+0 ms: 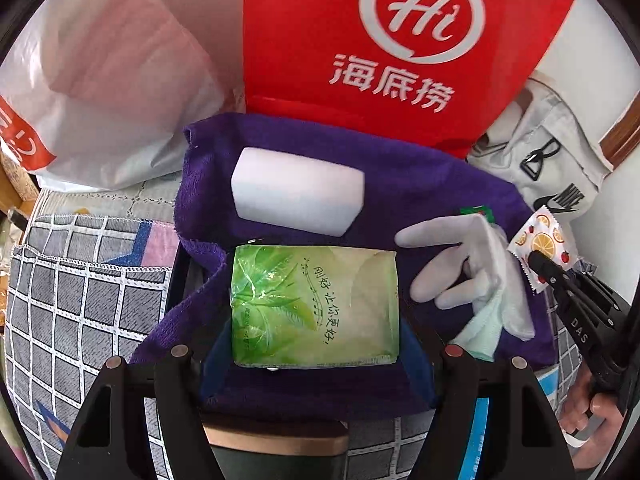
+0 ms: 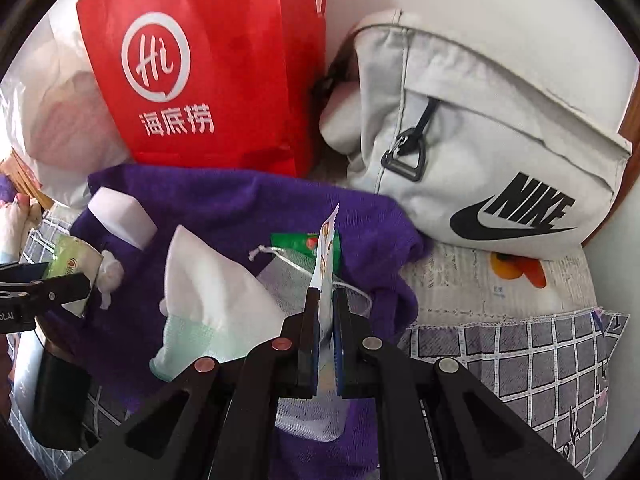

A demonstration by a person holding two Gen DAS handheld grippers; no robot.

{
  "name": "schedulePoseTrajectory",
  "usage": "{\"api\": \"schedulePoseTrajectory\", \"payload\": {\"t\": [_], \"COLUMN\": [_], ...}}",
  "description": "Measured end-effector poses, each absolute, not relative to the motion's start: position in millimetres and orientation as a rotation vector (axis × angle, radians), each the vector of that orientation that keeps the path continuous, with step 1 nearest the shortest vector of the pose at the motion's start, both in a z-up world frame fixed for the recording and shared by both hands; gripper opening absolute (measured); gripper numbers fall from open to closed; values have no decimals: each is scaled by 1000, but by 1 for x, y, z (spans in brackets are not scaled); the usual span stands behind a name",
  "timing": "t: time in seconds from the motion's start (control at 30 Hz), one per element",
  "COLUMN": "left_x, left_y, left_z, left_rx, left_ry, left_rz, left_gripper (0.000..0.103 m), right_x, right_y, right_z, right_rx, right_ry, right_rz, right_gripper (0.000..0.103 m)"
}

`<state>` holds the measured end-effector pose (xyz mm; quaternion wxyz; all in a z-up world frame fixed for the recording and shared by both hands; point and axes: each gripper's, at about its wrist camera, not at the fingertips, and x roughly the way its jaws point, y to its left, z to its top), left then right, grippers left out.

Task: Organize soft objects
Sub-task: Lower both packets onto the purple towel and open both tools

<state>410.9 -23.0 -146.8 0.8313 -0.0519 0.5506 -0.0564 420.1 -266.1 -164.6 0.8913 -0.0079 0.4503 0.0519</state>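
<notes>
The left tongs (image 1: 316, 356) are clenched around a green tissue pack (image 1: 316, 304), its sides pressed between the two blue-padded fingers (image 1: 216, 360), and the pack hangs over a purple towel (image 1: 420, 200) that is spread across the bench. The right tongs (image 2: 325, 300) are clamped tight on a thin sachet printed with orange slices (image 1: 540, 248), which stands up edge-on between their fingers in the right wrist view, also above the towel. On the towel lies a white sponge block (image 1: 300, 192), beyond the tissue pack and apart from it. A white glove with a pale green cuff (image 1: 472, 276) lies on the towel to the right of the pack, just beside the right tongs. Near the glove in the right wrist view are a small white mesh drawstring pouch (image 2: 288, 276), a green packet (image 2: 296, 244) behind the sachet, and a little tuft of white cotton (image 2: 110, 272) close to the left tongs. Behind the towel a red paper bag with a white "Hi" logo (image 1: 380, 40) stands upright, with a white plastic bag (image 1: 112, 80) to its left and a grey Nike pouch (image 2: 500, 140) to its right. The bench is covered by a grey checked cloth (image 1: 80, 300).
</notes>
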Motion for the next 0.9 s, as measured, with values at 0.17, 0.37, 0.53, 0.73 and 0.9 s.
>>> {"api": "schedulePoseTrajectory", "payload": {"t": [0.17,0.37,0.53,0.73,0.9], "left_x": [417,418,418,419,416], "left_y": [-18,-20,-23,-22,-16], "left_z": [-156,-159,-156,-150,-144], "left_rx": [-179,-200,-189,-205,-221], "left_ry": [1192,1186,1173,1165,1154], "left_rz": [-137,-160,-149,-151,-148], "left_gripper": [71,72,79,80,80], "right_x": [422,425,422,414,406], "right_y": [-268,-261,-253,-251,-249], "right_z": [-170,-174,-168,-153,-142], "right_rx": [10,30,35,49,57], "right_ry": [947,944,919,873,849], "right_rz": [118,161,206,256,264], "right_gripper": [7,10,42,50,50]}}
